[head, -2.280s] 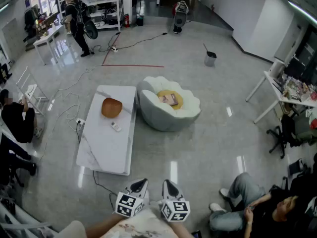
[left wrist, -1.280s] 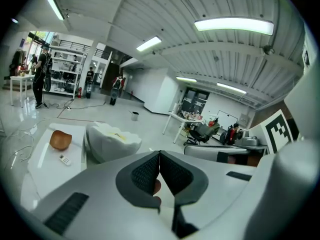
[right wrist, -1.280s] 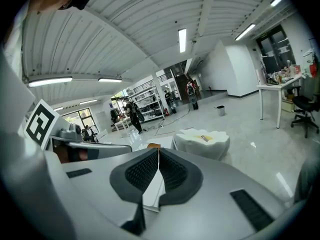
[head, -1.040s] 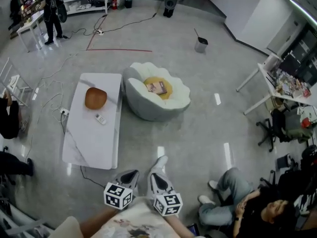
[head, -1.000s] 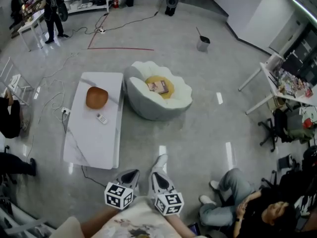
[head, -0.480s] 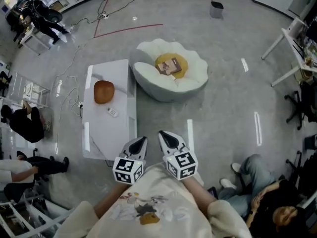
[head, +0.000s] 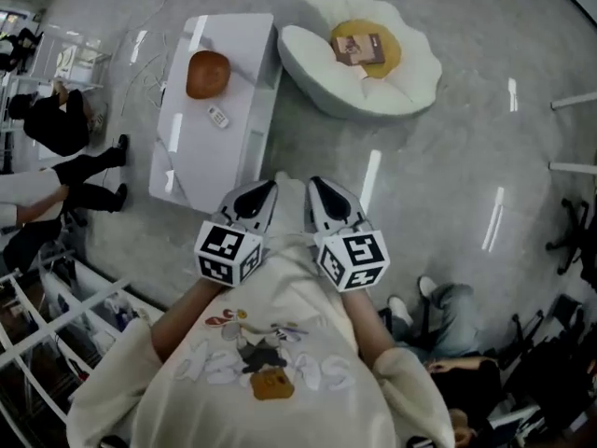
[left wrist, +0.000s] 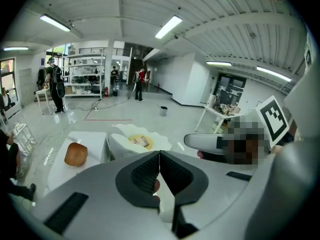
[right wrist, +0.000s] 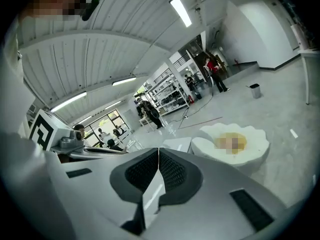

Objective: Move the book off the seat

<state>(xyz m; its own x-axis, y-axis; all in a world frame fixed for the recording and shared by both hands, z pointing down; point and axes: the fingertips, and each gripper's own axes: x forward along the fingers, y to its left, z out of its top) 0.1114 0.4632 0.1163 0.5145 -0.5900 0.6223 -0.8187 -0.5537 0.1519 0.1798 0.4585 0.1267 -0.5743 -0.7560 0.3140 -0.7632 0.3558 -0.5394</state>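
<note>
Both grippers are riding empty, jaws pressed together: left gripper (head: 264,190), right gripper (head: 319,190). Book (head: 359,49) is lying on the yellow cushion (head: 393,56) of the white seat (head: 410,87), ahead of and to the right of both tips, well apart. Right gripper is sitting nearer. Book's long axis is probably running across the approach line. Left gripper view is showing the book; right gripper view is showing only a blurred patch there.

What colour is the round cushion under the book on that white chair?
The cushion is mustard yellow; the head view shows it best.
</note>
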